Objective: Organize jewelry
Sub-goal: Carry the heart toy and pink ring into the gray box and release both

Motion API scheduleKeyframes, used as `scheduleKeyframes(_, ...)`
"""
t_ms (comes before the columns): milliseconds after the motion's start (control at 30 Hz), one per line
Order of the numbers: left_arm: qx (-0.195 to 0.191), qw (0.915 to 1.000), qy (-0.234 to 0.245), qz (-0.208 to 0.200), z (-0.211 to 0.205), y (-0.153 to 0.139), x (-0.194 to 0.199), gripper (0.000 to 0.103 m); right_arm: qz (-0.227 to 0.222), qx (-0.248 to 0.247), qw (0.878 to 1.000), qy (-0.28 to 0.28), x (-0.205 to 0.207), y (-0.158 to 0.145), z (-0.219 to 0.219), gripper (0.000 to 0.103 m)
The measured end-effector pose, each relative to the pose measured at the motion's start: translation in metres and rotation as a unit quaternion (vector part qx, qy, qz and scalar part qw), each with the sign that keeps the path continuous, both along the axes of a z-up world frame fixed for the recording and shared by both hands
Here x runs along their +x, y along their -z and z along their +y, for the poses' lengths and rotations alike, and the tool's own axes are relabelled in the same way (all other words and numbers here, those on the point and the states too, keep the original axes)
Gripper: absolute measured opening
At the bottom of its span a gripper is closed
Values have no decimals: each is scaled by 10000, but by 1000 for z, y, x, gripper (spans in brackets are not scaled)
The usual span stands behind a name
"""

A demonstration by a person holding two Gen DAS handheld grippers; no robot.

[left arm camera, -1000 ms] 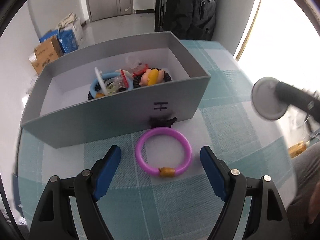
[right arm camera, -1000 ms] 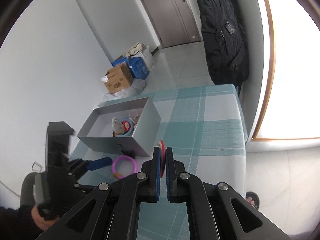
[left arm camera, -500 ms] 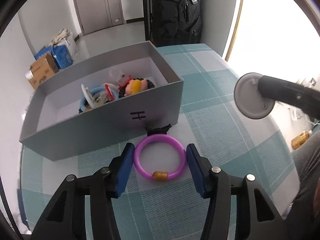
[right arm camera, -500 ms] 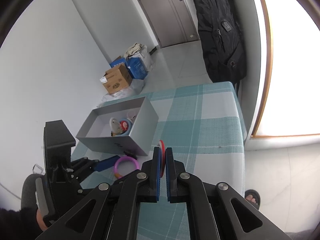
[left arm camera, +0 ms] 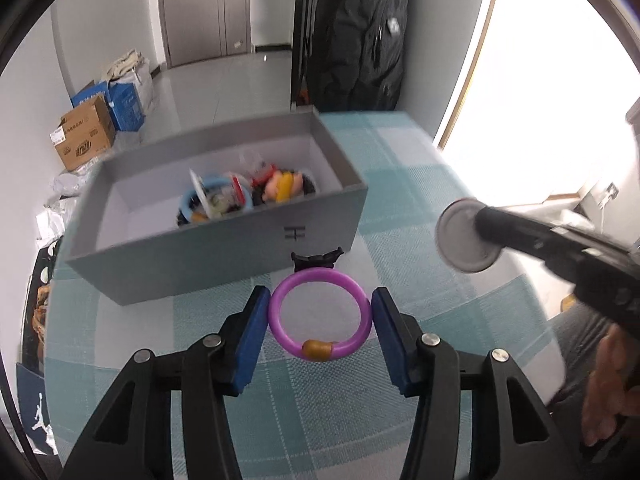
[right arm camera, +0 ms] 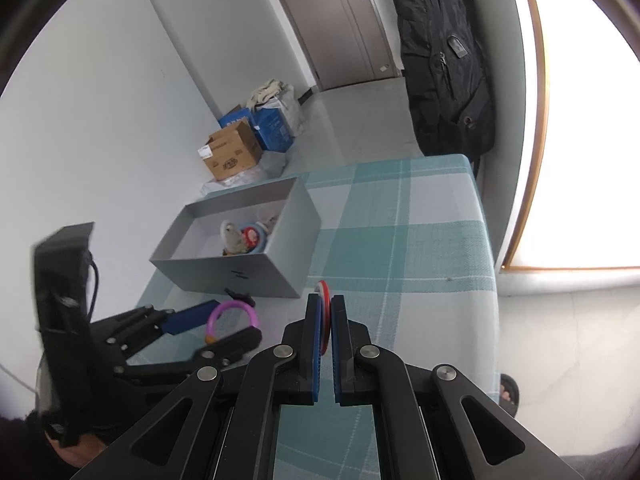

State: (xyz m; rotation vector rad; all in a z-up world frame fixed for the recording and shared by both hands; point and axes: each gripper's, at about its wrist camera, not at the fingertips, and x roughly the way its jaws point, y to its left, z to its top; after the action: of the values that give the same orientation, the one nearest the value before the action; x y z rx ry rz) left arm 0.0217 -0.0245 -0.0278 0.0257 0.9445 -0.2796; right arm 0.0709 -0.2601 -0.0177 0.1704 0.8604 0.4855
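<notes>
A purple bangle with a gold clasp sits between the blue pads of my left gripper, which is shut on it just in front of the grey box. The box holds a blue ring, a yellow-pink charm and other jewelry. A small black clip lies by the box wall. My right gripper is shut on a red and white ring, held above the checked cloth. The bangle and the box also show in the right wrist view.
The teal and white checked tablecloth covers the table. The right gripper's round end hangs to the right of the box. Cardboard boxes stand on the floor behind. A dark backpack hangs by the door.
My left gripper has closed from wide open onto the purple bangle, which now looks lifted slightly. My right gripper has stayed shut on the red ring, nearly still.
</notes>
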Motion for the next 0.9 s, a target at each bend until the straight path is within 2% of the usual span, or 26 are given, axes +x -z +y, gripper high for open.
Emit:
scheduleKeyframes(200,-253,9989,-207,-324,13,-23,-6,47,-119,89,9999,-73,-4,-8,11,4)
scheduleKeyframes(333,-304,9981,-295,-455,22,-28,-5,47,-137,77,9997,-197,-3,-12,24,4)
scheduleKeyframes(433,-412,9974,-431,-416,32,-27,-2,47,-248,-2,9992,-305,0,-17,37,4)
scheduleKeyframes(567,-547,9953,-713,-369,49,-30,7,47,-609,-72,9968,-509,1,-31,54,3)
scheduleKeyframes(633,-717,9933,-826,-376,58,-34,13,47,-736,-15,9954,-620,3,-39,61,4)
scheduleKeyframes(767,-967,9905,-904,-371,66,-37,27,47,-791,103,9940,-743,16,-45,71,4)
scheduleKeyframes(900,-1048,9902,-853,-367,67,-37,40,47,-804,180,9931,-830,31,-45,79,4)
